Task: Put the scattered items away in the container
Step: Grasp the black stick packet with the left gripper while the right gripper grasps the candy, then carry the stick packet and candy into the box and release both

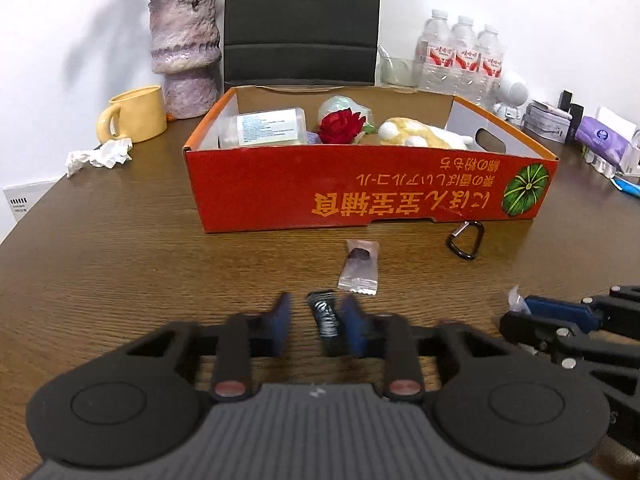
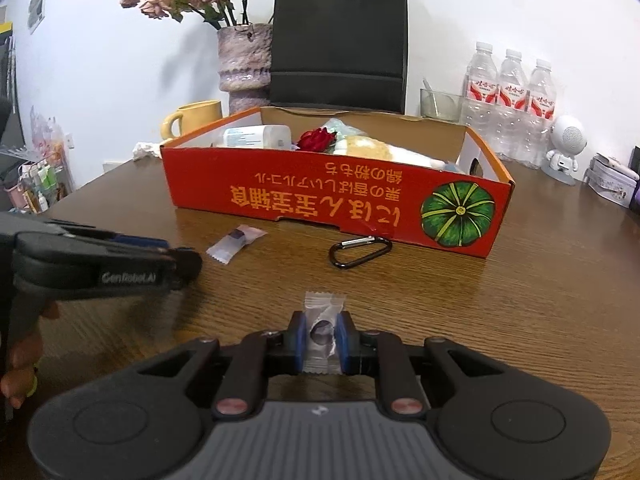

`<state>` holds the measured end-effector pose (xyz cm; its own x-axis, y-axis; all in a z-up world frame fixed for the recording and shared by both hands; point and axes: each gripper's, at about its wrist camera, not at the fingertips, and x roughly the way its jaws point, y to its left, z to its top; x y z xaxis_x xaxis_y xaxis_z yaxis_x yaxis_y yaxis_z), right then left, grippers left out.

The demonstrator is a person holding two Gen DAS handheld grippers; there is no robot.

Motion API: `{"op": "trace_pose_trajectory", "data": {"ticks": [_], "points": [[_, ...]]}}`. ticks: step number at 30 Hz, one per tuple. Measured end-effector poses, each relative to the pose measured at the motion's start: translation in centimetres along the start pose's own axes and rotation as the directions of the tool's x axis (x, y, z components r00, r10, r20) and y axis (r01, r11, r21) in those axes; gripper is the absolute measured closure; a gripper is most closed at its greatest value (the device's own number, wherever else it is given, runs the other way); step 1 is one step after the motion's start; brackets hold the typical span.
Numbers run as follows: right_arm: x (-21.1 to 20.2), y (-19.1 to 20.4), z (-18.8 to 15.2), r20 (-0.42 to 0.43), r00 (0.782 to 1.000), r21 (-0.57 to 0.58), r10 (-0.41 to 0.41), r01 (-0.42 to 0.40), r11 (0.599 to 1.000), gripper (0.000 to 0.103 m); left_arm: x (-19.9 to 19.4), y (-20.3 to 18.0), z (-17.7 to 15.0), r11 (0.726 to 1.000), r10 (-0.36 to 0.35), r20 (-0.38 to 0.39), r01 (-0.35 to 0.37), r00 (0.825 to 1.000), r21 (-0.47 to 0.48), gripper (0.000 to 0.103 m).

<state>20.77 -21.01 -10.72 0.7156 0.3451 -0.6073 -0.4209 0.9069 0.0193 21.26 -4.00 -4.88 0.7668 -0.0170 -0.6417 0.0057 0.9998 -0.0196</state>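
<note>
On the wooden table (image 1: 120, 264), left gripper (image 1: 316, 320) stood partly open, a dark packet (image 1: 326, 320) between its pads, touching the right one. Pink candy (image 1: 359, 266) lay at 12 o'clock before the red box (image 1: 360, 192); carabiner (image 1: 465, 239) at 2 o'clock. Right gripper (image 2: 322, 338) pinched a clear-wrapped candy (image 2: 322, 330).

The left gripper (image 2: 188, 258) body reads "GenRobot.AI". The red box (image 2: 320, 204) wall carries upside-down yellow Japanese lettering.
</note>
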Motion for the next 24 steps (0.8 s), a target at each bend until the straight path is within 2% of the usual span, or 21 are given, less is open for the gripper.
{"op": "trace_pose_trajectory", "data": {"ticks": [9,16,21,24], "points": [[-0.4,1.3,-0.3,0.022,1.000,-0.057,-0.001,0.002,0.998,0.088,-1.1,-0.2,-0.9,1.000,-0.003,0.019,0.003,1.000,0.018,0.092],[-1.6,0.9,0.1,0.067,0.998,-0.027,0.015,-0.013,1.000,0.088,-2.7,0.2,-0.8,1.000,-0.030,0.053,0.030,0.998,0.006,0.092],[-3.9,-1.2,3.3,0.141,0.988,0.044,0.067,-0.074,0.996,0.088,-5.6,0.6,2.2,0.995,-0.101,0.147,0.101,0.984,0.009,0.092],[-4.4,-2.2,6.5,0.190,0.981,0.046,0.042,-0.051,0.998,0.088,-6.4,0.6,5.3,0.991,-0.130,0.212,0.128,0.969,0.021,0.092]]}}
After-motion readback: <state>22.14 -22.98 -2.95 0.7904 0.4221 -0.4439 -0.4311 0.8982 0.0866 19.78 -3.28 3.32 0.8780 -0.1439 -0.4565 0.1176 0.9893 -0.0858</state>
